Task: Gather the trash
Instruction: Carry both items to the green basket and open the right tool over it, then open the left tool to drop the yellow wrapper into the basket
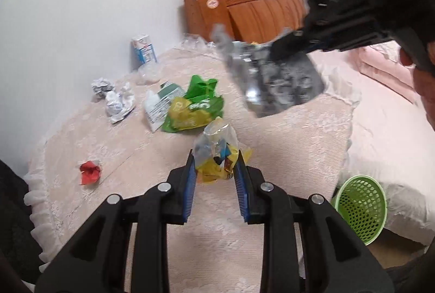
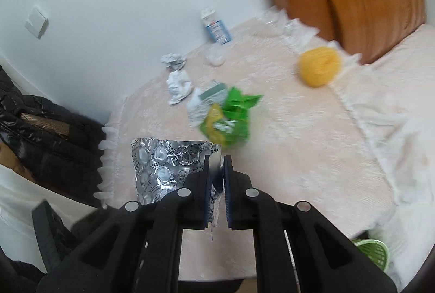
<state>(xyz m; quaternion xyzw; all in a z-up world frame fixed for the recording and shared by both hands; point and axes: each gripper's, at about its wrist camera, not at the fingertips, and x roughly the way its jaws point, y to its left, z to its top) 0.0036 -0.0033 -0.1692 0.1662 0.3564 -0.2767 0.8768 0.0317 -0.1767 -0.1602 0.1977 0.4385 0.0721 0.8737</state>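
Observation:
My left gripper point(image 1: 215, 157) is shut on a clear plastic bag with yellow and dark wrappers inside point(image 1: 217, 148), held above the pink lace-covered table point(image 1: 285, 151). My right gripper point(image 2: 217, 159) is shut on a silver foil blister pack point(image 2: 165, 167); in the left wrist view it point(image 1: 282, 48) holds the blurred pack point(image 1: 274, 78) in the air at the upper right. On the table lie a green and yellow snack bag point(image 1: 193, 105), a white and green packet point(image 1: 157, 105), crumpled white paper point(image 1: 118, 102), a foil ball point(image 1: 102, 86) and a red wrapper point(image 1: 90, 172).
A green mesh waste basket point(image 1: 361, 208) stands on the floor to the table's right. A blue and white carton point(image 1: 144, 49) stands by the wall. A yellow round object point(image 2: 319, 65) lies near the wooden headboard point(image 1: 244, 7). A black jacket point(image 2: 46, 124) is on the left.

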